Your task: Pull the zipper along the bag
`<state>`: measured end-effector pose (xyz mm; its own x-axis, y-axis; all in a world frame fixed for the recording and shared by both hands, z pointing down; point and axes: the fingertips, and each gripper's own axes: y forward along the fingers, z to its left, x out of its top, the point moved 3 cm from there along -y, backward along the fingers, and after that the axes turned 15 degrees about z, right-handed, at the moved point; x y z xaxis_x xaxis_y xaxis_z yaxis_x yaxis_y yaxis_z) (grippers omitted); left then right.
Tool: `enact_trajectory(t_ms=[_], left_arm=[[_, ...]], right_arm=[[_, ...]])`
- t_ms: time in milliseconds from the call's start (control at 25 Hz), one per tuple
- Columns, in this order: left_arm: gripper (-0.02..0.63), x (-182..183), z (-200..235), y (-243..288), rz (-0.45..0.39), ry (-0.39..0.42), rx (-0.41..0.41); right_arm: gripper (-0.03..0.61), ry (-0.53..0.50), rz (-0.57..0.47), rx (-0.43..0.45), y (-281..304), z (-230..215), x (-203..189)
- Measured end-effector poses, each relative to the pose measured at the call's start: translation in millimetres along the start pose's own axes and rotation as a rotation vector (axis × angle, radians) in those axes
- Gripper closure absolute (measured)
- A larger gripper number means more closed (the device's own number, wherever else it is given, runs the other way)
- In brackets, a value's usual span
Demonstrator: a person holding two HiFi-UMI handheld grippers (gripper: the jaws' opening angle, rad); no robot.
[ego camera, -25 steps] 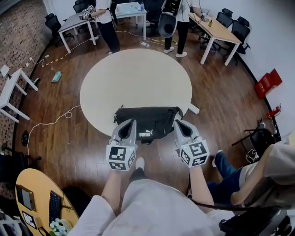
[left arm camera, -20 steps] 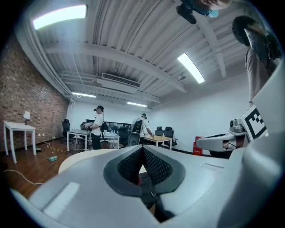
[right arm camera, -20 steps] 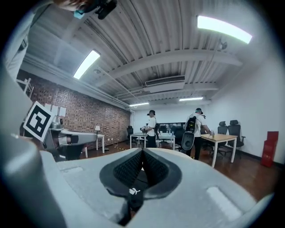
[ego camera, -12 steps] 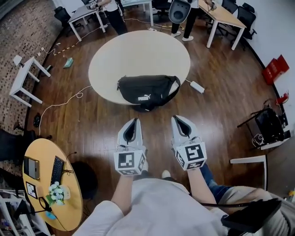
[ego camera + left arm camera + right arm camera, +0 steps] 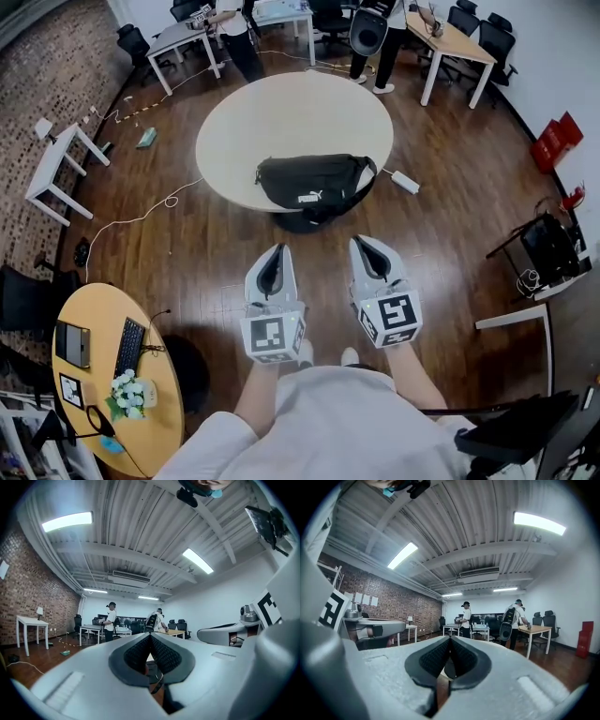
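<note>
A black waist bag (image 5: 314, 180) with a white logo lies on the near side of the round beige table (image 5: 291, 112), its strap hanging over the edge. My left gripper (image 5: 276, 251) and right gripper (image 5: 362, 243) are side by side over the wooden floor, well short of the table and pointing toward it. Both are shut with nothing between the pads. In the left gripper view the jaws (image 5: 150, 637) meet in a closed seam, and the same holds in the right gripper view (image 5: 450, 640). The bag's zipper is too small to make out.
A white power brick (image 5: 405, 181) lies on the floor right of the table, and a white cable (image 5: 141, 216) runs to the left. A round wooden side table (image 5: 103, 375) stands at lower left, a white desk (image 5: 56, 164) at left. People stand at far desks (image 5: 234, 37).
The grippers have drawn back from the bag's sides and now hang over the floor. The bag and table sit farther away and higher in the head view. Both jaws stayed shut.
</note>
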<state>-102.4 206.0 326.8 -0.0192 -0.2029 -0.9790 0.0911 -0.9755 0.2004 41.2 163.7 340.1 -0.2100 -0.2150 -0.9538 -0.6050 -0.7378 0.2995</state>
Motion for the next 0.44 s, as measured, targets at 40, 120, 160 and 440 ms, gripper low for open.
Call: enact_trajectory(t_ms=[40,120,160,440], left_arm=[[0.597,-1,2,-3,-0.001,-0.002,-0.001],[0.597,-2,5,-7,-0.003,-0.003,-0.006],[0.597,-2,6,-8,-0.004,-0.005,-0.009],[0.597,-5,17,-16,-0.004,-0.010,-0.012]], right_arm=[[0.588,-0.004,0.004,0.001,0,5,-1],[0.588,-0.009,0.006,-0.001,0,10,0],[0.588,-0.011,0.005,-0.004,-1,12,1],[0.588,-0.015,-0.011,-0.030,-4,20,7]])
